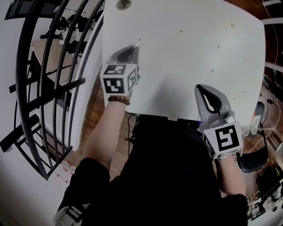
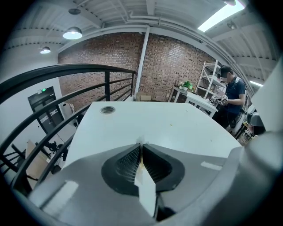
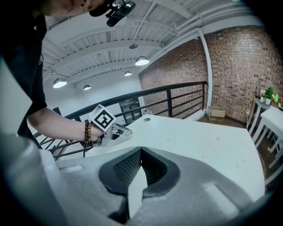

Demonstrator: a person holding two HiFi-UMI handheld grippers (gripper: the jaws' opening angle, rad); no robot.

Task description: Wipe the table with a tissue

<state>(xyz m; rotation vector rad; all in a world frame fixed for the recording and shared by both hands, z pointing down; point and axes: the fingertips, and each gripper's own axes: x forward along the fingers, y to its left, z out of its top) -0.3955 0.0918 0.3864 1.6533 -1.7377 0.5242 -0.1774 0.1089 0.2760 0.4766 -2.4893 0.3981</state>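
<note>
The white table fills the upper middle of the head view, with a few small yellowish crumbs scattered on it. No tissue shows in any view. My left gripper lies low over the table's left edge, jaws shut. A tiny pale sliver shows at its tips, too small to identify. My right gripper hovers at the table's near edge, also shut with nothing visible between its jaws. The right gripper view shows the left gripper resting on the tabletop.
A round cable hole sits at the table's far left corner. A black railing runs along the left side. A person stands by white shelves beyond the table's far right. A cardboard box lies on the floor.
</note>
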